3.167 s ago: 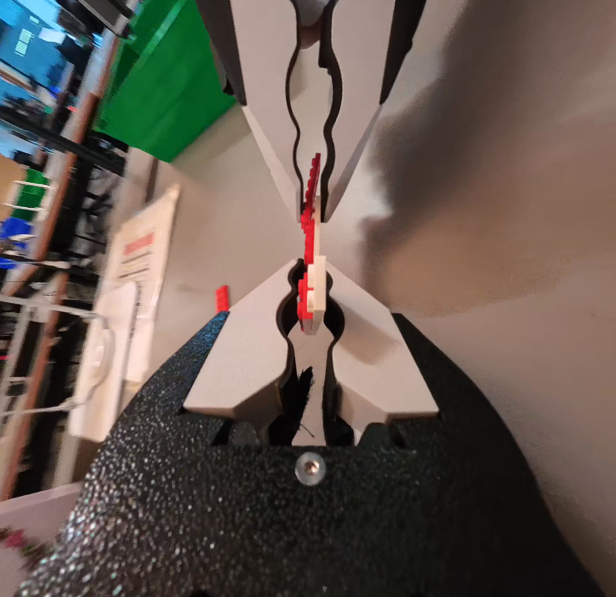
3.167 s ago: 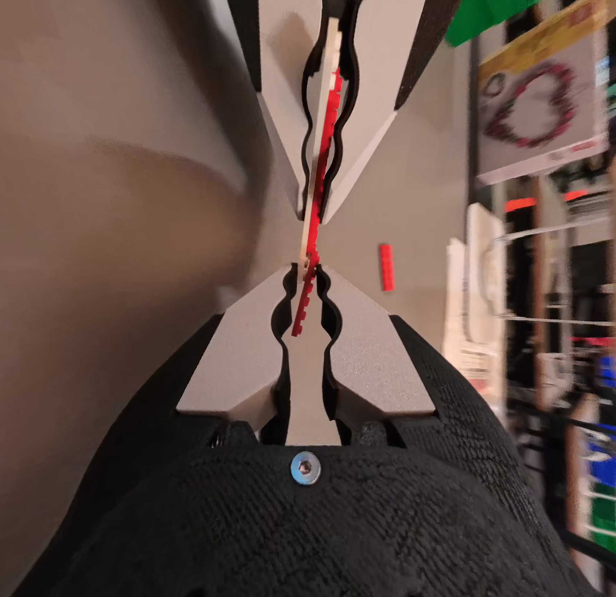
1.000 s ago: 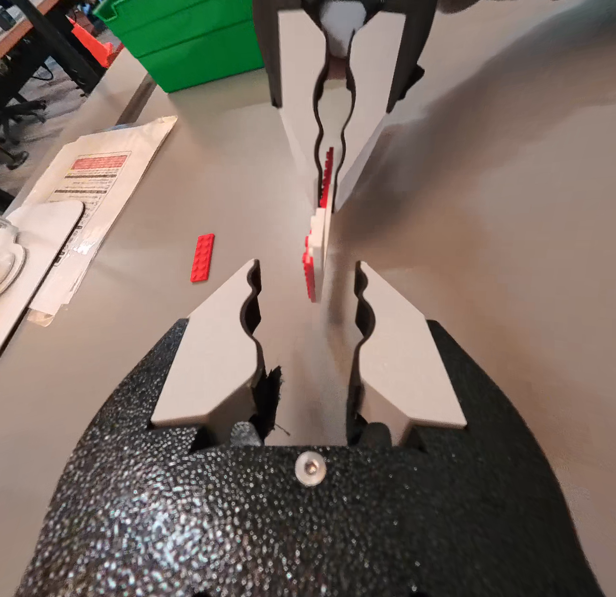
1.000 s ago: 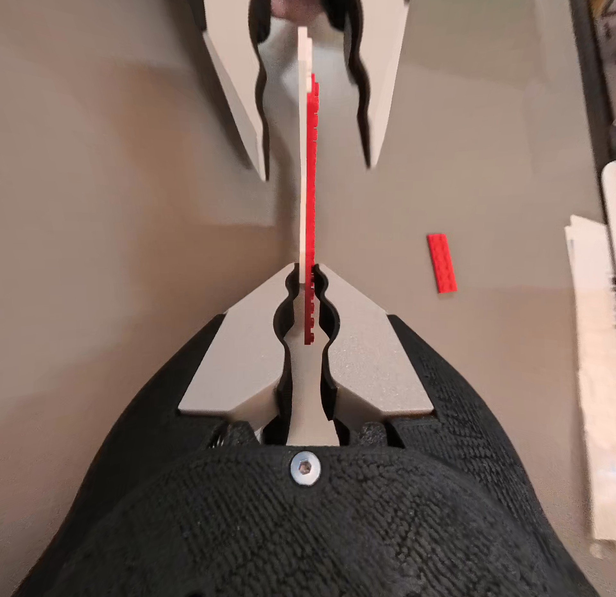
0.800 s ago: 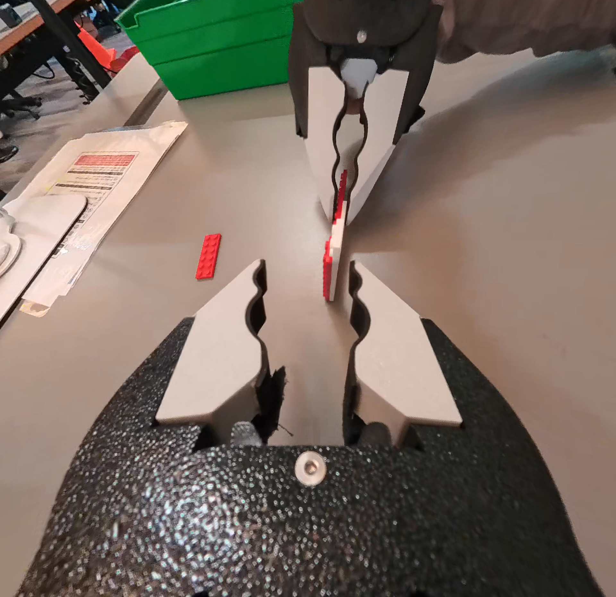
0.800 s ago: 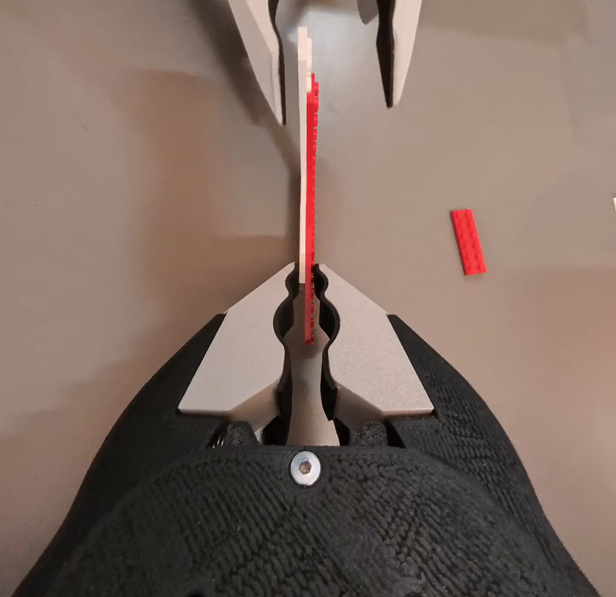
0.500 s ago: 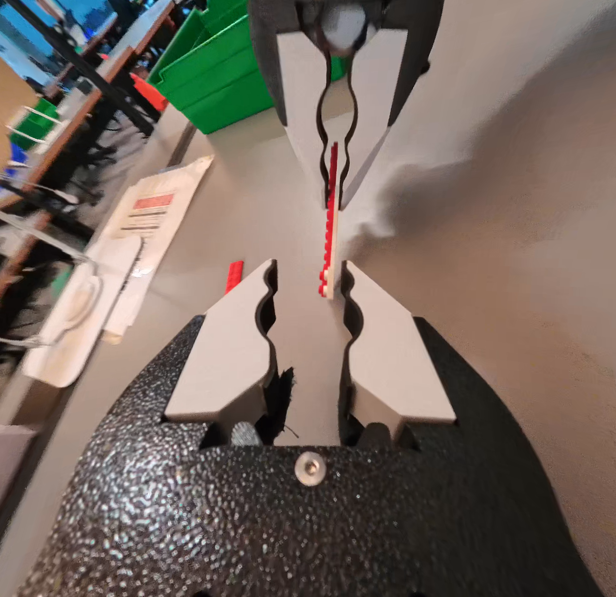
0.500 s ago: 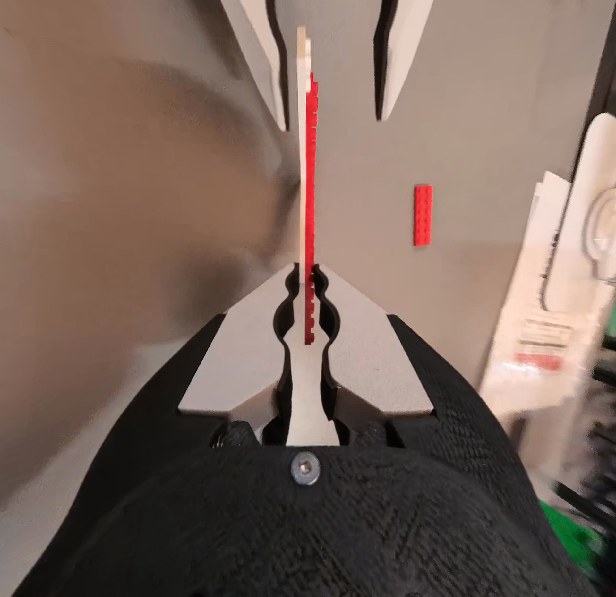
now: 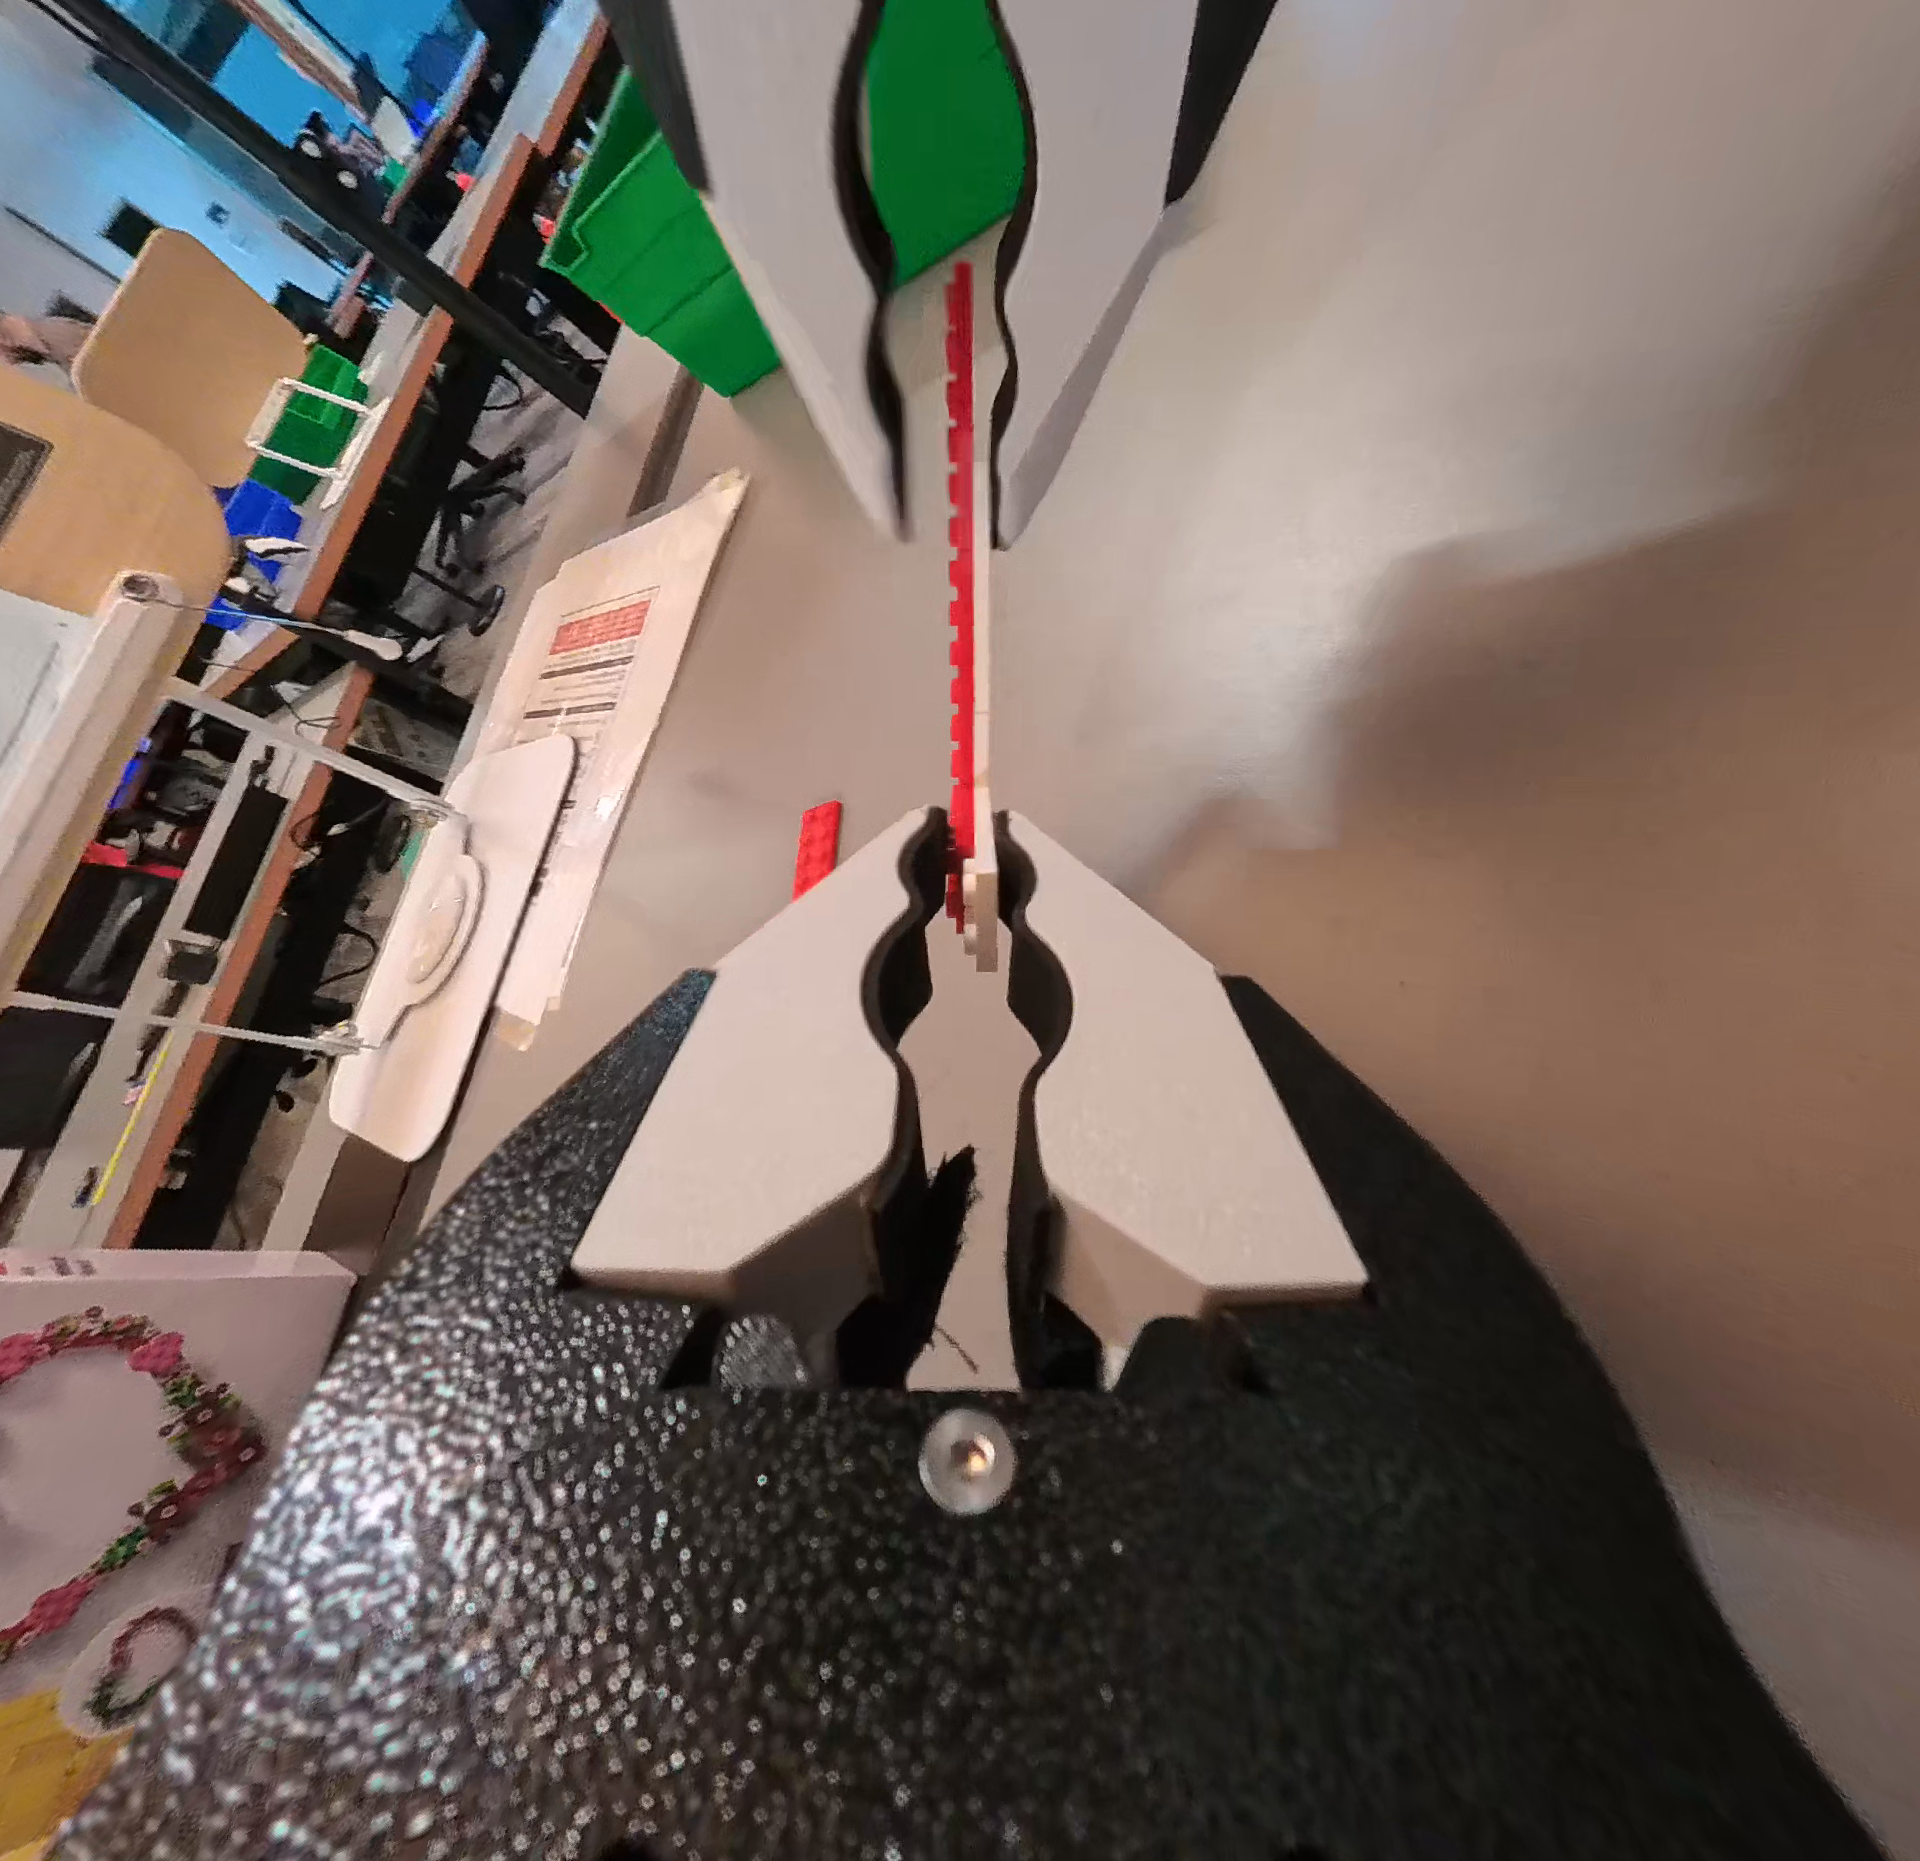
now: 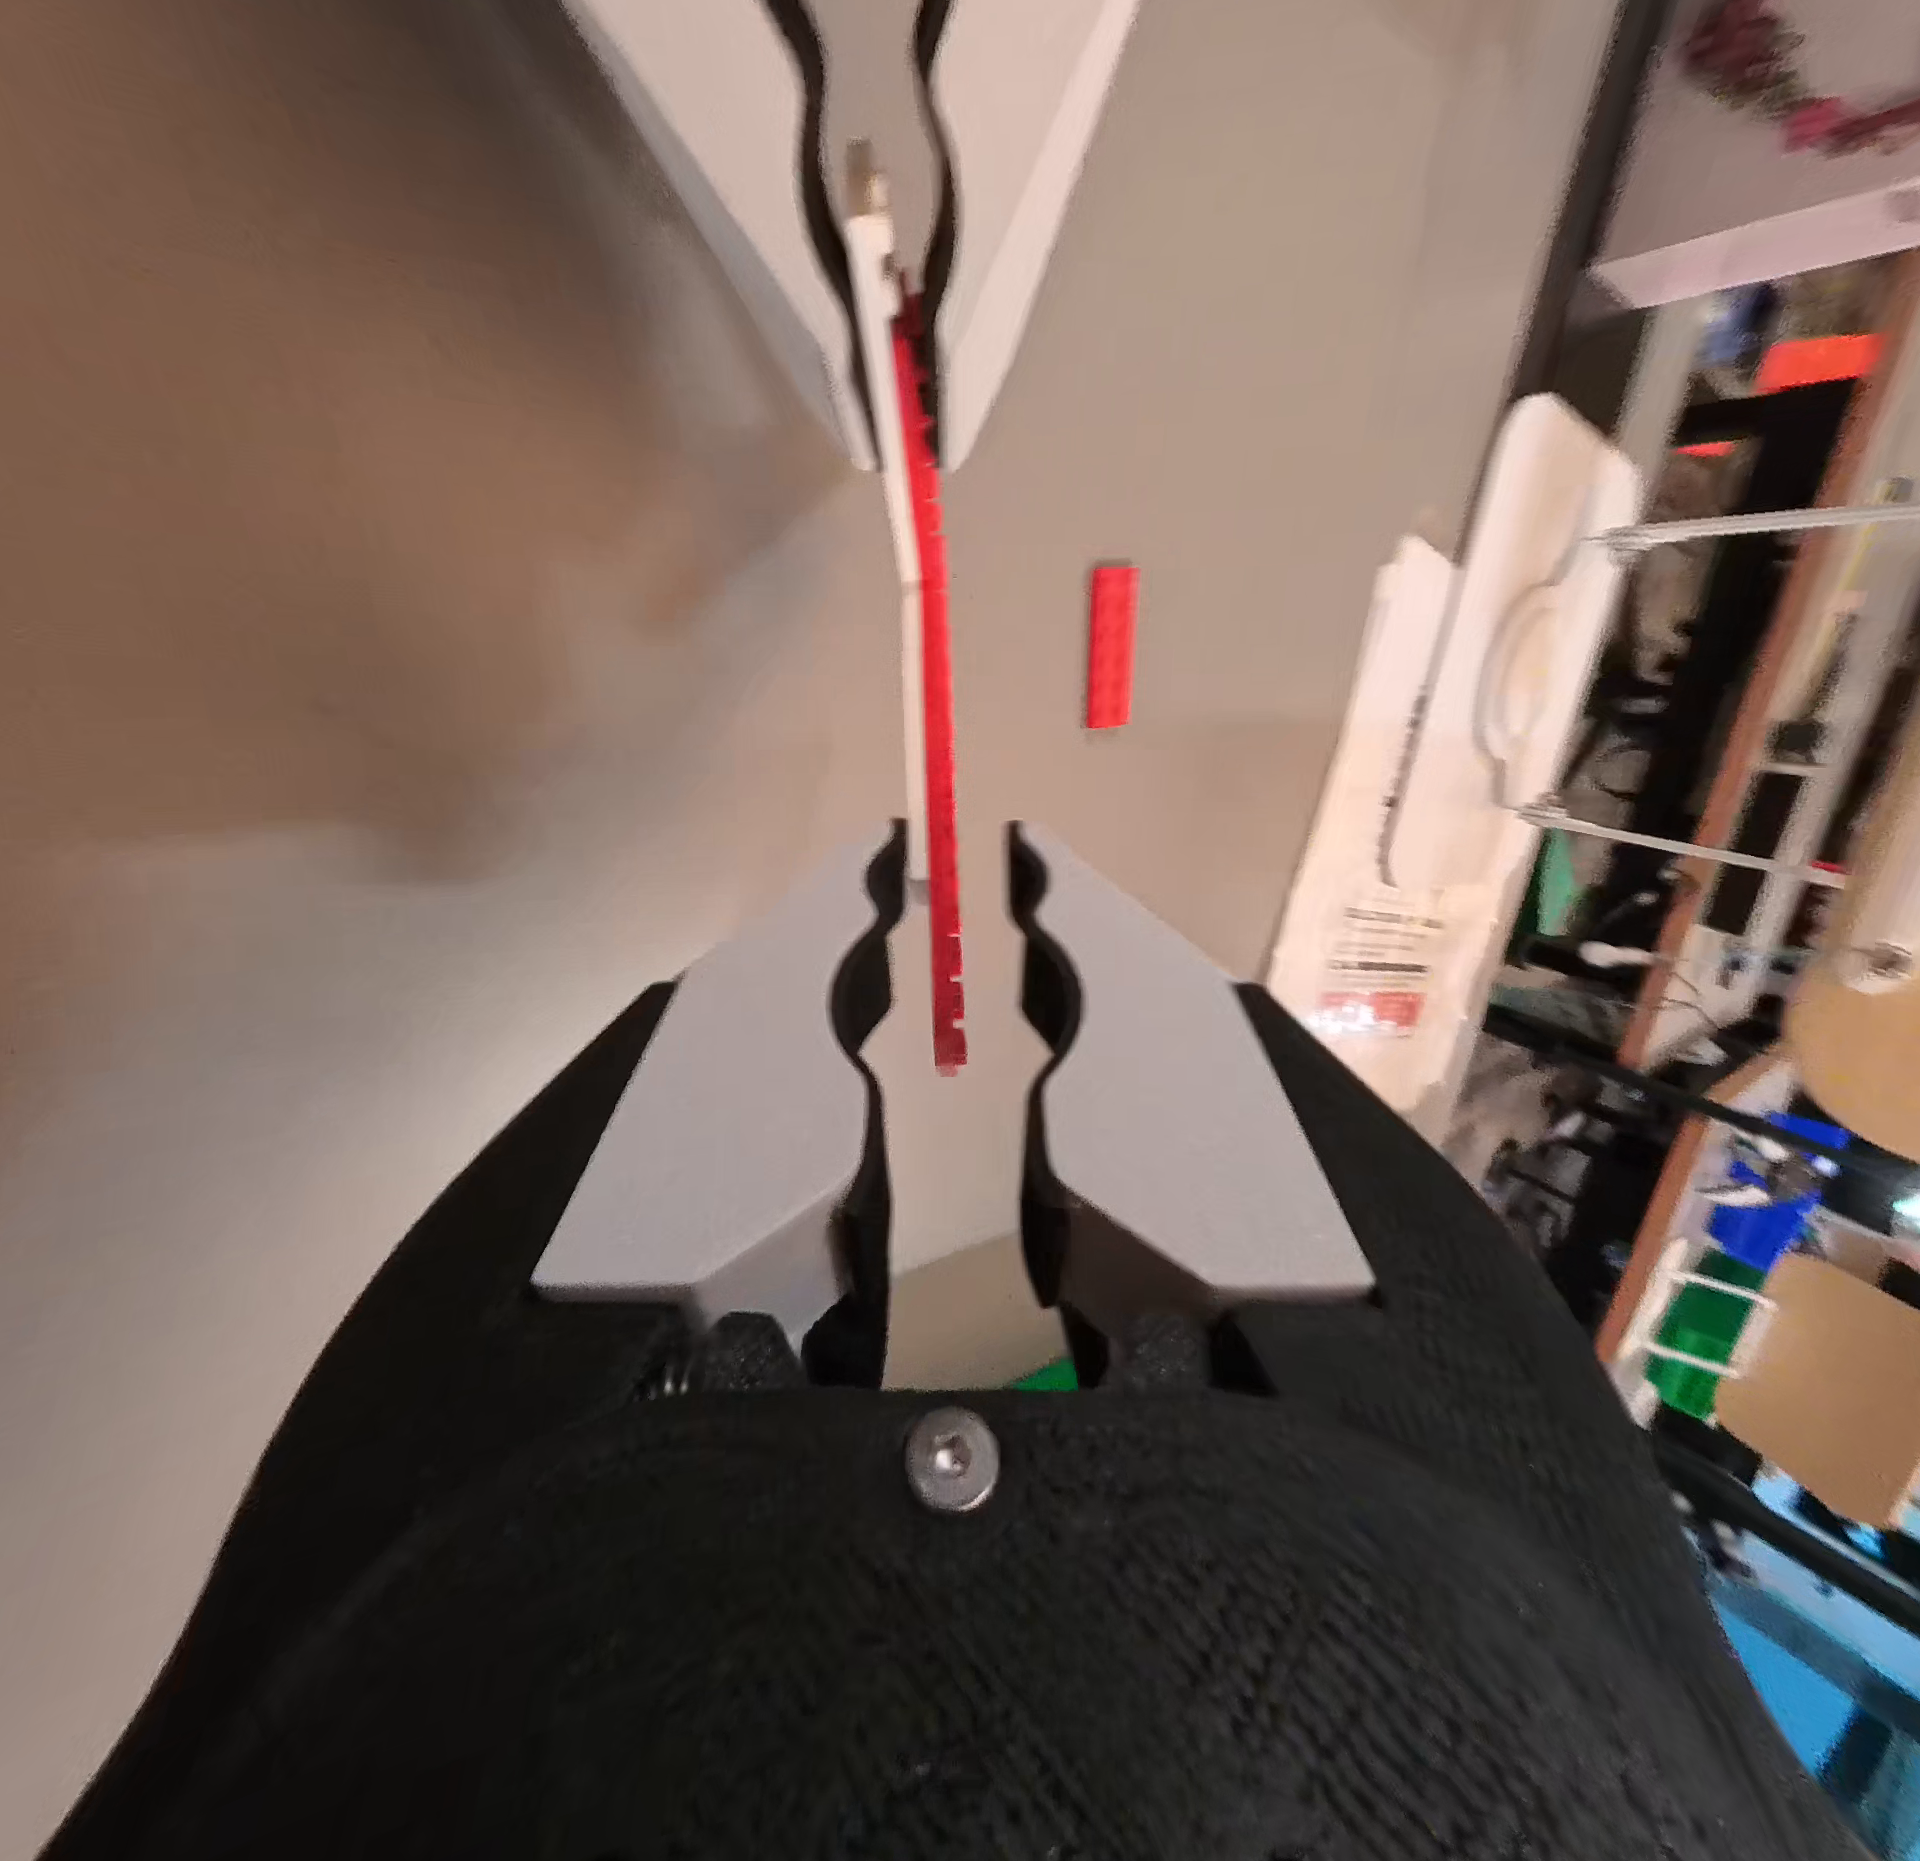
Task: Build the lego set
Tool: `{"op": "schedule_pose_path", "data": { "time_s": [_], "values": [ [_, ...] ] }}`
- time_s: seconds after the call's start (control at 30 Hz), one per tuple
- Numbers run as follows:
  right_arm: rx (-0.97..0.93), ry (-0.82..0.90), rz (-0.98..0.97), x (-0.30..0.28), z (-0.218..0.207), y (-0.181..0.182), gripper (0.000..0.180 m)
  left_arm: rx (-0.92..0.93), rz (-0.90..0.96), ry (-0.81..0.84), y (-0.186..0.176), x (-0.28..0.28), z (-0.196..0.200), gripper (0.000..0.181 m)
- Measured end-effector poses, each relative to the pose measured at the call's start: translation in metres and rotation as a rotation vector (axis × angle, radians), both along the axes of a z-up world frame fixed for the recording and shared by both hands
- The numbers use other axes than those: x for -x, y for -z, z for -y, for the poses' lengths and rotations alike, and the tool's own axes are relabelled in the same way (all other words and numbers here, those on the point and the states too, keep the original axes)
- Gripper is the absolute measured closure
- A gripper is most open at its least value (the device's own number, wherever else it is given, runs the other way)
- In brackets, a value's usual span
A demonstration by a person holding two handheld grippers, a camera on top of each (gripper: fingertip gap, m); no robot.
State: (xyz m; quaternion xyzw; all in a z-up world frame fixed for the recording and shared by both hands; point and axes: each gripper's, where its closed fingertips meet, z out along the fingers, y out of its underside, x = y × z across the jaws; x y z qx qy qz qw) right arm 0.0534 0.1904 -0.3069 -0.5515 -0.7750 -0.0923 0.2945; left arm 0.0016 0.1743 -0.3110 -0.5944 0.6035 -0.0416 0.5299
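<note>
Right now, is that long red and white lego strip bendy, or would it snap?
Probably fairly stiff: the lego strip runs straight out from the left gripper. It's thin, and seams show in the white layer, so a sideways push might pop plates apart.

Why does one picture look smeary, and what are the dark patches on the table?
Right wrist view: motion blur smears the shelves and softens the lego strip. Left wrist view: sharper, though the far gripper's fingers are streaked; the wide lens bends the racks at the edge. Both views: soft dark shadows lie across the table.
</note>
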Motion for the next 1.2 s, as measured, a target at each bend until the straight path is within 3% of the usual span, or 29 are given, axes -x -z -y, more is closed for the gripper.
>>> {"op": "schedule_pose_path", "data": {
  "time_s": [0.03, 0.1, 0.2, 0.3, 0.4, 0.57, 0.73, 0.83, 0.93, 0.97, 1.2],
  "values": [
    [-0.035, 0.01, -0.042, 0.002, -0.004, -0.008, 0.146, 0.002, 0.022, -0.01, -0.003, 0.002, -0.002, 0.174],
    [-0.105, 0.029, -0.162, 0.003, -0.011, -0.033, 0.12, 0.006, 0.12, -0.039, -0.014, 0.007, -0.01, 0.174],
    [-0.114, 0.011, -0.56, 0.004, -0.013, -0.087, 0.118, 0.063, 0.385, -0.061, -0.041, 0.017, -0.02, 0.175],
    [0.172, 0.02, -0.993, -0.003, -0.007, -0.117, 0.122, 0.194, 0.7, 0.022, -0.069, 0.027, -0.018, 0.175],
    [0.438, -0.018, -1.183, 0.007, 0.002, -0.11, 0.127, 0.279, 0.838, 0.15, -0.082, 0.026, -0.005, 0.175],
    [0.565, -0.074, -1.209, 0.04, 0.018, -0.085, 0.143, 0.452, 0.962, 0.301, -0.089, 0.017, 0.012, 0.174],
    [0.576, -0.116, -1.22, 0.046, 0.025, -0.081, 0.168, 0.494, 0.88, 0.316, -0.073, 0.006, 0.017, 0.174],
    [0.584, -0.129, -1.2, 0.041, 0.025, -0.074, 0.171, 0.507, 0.841, 0.263, -0.064, 0.001, 0.014, 0.173],
    [0.543, -0.106, -1.147, 0.031, 0.017, -0.057, 0.173, 0.498, 0.732, 0.161, -0.044, 0.0, 0.003, 0.138],
    [0.53, -0.093, -1.117, 0.027, 0.014, -0.049, 0.173, 0.487, 0.697, 0.139, -0.04, 0.002, 0.0, 0.134],
    [0.538, -0.054, -0.904, 0.017, 0.008, 0.006, 0.173, 0.376, 0.621, 0.053, -0.037, 0.015, -0.012, 0.138]
  ]
}}
